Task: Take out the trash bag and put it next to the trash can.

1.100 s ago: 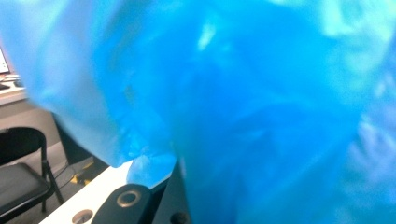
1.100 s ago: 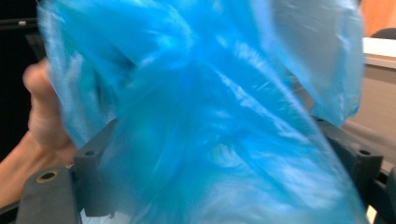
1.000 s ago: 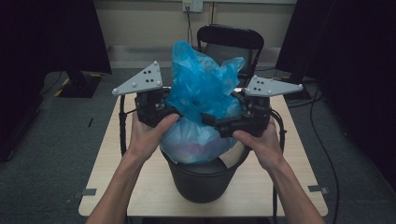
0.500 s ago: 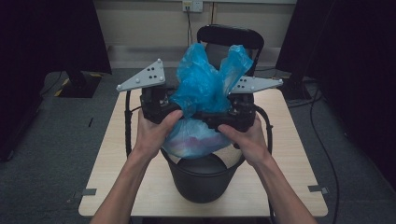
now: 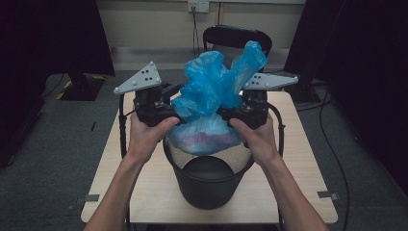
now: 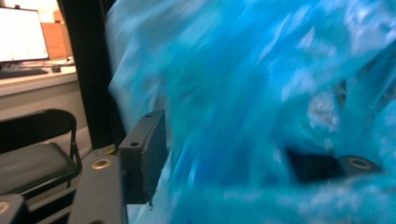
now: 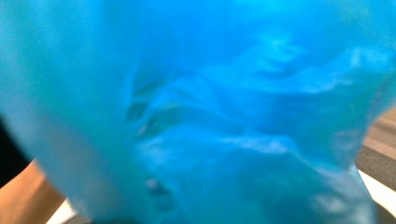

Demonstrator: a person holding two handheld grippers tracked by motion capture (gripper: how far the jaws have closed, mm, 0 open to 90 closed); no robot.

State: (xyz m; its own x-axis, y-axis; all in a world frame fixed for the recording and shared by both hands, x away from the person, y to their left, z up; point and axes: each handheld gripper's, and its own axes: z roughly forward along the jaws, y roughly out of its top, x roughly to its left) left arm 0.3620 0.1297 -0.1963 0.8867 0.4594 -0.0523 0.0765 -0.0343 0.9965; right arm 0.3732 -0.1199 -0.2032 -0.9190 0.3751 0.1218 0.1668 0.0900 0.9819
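The left gripper (image 5: 166, 111) stands at the near-left side of the blue plastic bag (image 5: 211, 103), and its jaws have just been opening — in the left gripper view they stand apart with blue film bunched between them, one black jaw bare at the left edge of the plastic, so I judge nothing is pinched there. The bag hangs between the two grippers, its gathered neck rising above them and its full belly just above the mouth of the black bucket (image 5: 209, 180) on the wooden table (image 5: 298, 163). To its right, the right gripper (image 5: 238, 113) has just been closing and is together on a fold of the bag's neck; blurred blue plastic sits right against its camera, jaws hidden. The step looks like tying or lifting out the liner, and to do it well the right grip should stay firm while the left retakes a thick twist of film close beside it — not a thin single layer, which could tear or slip under the load.
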